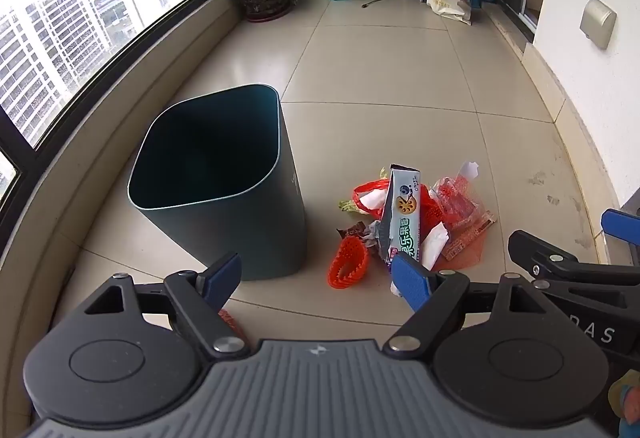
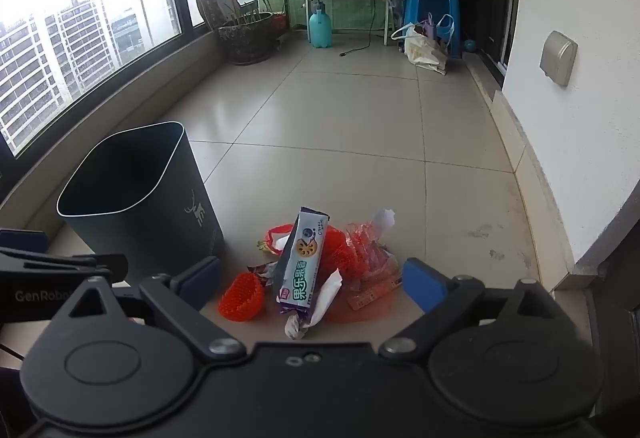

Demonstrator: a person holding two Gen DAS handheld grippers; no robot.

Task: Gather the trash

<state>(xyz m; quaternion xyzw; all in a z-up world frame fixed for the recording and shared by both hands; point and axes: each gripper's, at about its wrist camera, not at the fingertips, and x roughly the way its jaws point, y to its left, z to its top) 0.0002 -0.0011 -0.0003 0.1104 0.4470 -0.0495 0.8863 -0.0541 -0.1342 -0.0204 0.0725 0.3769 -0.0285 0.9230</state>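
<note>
the bin (image 1: pixel 224 182) stands on the floor (image 1: pixel 380 58), trash pile (image 1: pixel 412 222) just right of it.

A tall dark teal plastic bin (image 1: pixel 224 182) with rounded corners stands upright and open-topped on the pale tiled floor. Just to its right lies a small heap of rubbish: a pale green and purple snack box (image 1: pixel 400 214) leaning upright, an orange-red mesh cup (image 1: pixel 347 266) on its side in front, crumpled red netting (image 1: pixel 460 206) behind and to the right, and scraps of white paper (image 1: pixel 434 244) among them.
</note>
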